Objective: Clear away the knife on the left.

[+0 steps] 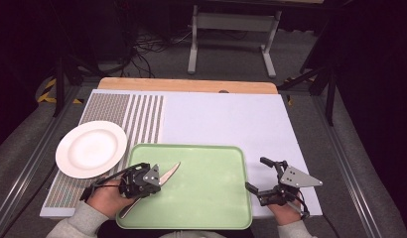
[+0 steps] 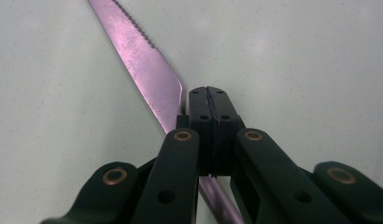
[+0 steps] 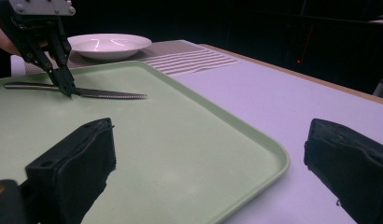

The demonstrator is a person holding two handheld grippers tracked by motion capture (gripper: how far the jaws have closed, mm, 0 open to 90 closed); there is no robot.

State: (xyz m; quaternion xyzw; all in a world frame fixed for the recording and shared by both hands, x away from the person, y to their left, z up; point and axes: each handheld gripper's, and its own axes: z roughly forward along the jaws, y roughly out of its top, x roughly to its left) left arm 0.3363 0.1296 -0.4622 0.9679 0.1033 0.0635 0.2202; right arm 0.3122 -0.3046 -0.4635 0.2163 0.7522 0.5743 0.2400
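A serrated, silver-coloured metal table knife [image 1: 162, 178] is seen lying on the near left part of a pale green rectangular plastic tray [image 1: 211, 198], its blade pointing toward the far right. The left tongs [image 1: 159, 182] are lowered onto the knife where blade meets handle; in the left gripper view the jaws are pressed together, with the knife [image 2: 147, 70] passing just beside and under them, so whether the metal is actually pinched cannot be told. The right tongs [image 1: 258, 173] are held just off the tray's right edge, above the light lilac tabletop [image 1: 231, 119], with the jaws standing wide apart and nothing between them. A round white ceramic plate [image 1: 91, 148] is set to the left of the tray, on a striped grey-and-white placemat [image 1: 137, 114].
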